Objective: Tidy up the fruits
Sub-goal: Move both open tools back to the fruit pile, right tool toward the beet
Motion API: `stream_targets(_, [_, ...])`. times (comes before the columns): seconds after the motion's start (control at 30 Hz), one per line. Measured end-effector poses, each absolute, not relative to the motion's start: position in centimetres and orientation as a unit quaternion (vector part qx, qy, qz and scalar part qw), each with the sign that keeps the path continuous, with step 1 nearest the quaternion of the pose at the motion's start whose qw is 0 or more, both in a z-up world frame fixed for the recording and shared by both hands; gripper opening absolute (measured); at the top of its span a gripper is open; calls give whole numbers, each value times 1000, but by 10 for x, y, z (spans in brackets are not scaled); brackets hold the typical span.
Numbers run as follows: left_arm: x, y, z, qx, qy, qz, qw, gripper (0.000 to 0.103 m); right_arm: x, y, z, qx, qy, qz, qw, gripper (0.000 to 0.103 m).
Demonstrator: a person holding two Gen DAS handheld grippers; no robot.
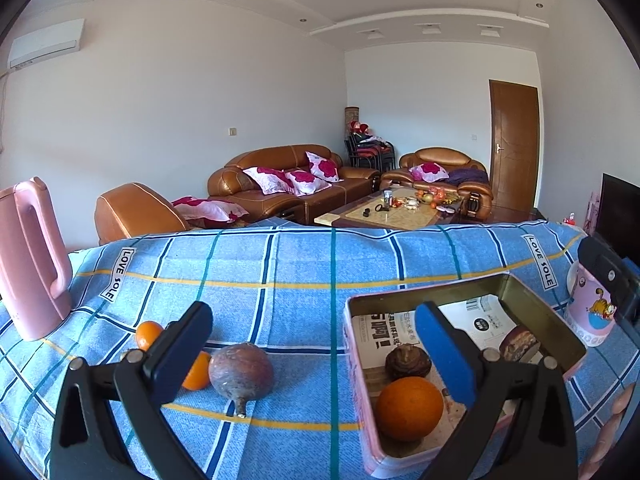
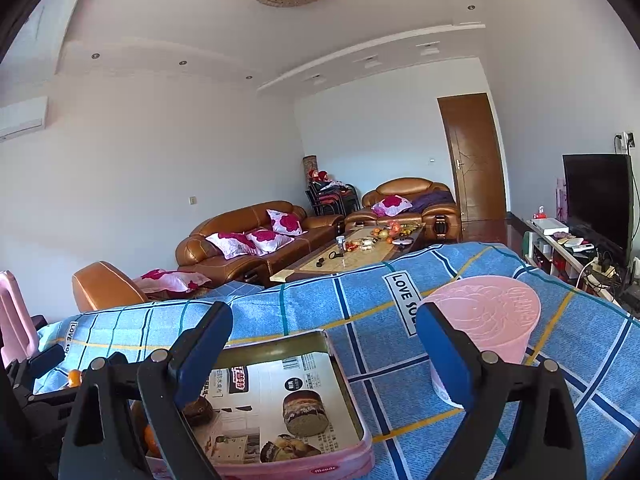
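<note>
Taking the pink tin (image 1: pixel 568 364) as landmark, the sorting looks about half done. Left of it on the blue checked cloth (image 1: pixel 280 280) lie two small oranges (image 1: pixel 149 334) and, nearest the tin, a dull purple-brown fruit (image 1: pixel 241 372) with a stem. Inside sit a large orange (image 1: pixel 409 408) and a dark wrinkled fruit (image 1: pixel 407 362). The left gripper (image 1: pixel 316 344) and the right gripper (image 2: pixel 324 356) hover with fingers spread, holding nothing.

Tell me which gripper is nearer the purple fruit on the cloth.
Left. The left gripper hangs open right above the purple fruit; the right gripper is over the tin, farther right.
</note>
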State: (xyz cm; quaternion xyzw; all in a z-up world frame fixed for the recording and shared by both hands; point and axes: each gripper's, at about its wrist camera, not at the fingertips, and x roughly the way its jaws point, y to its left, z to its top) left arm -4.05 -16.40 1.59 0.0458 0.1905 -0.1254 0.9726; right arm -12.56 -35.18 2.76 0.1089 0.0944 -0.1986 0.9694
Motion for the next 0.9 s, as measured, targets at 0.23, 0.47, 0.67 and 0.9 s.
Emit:
stream_targets(0.23, [-42,-157,15,44,199,-121,972,103,-129,-345,25,107,107,-205,967,94])
stream_targets(0.47, [-44,-149,14,44,207,-129,969,103,-144,-333,26,105,99,-216,966,94])
stream_targets(0.67, [-46,-140,13,43,214,-130,967,103,-145,-320,26,91,106,-217,966,94])
stream_targets(0.9, [-46,-127,12,48,223,-133,964,103,-145,-302,25,77,119,-215,966,94])
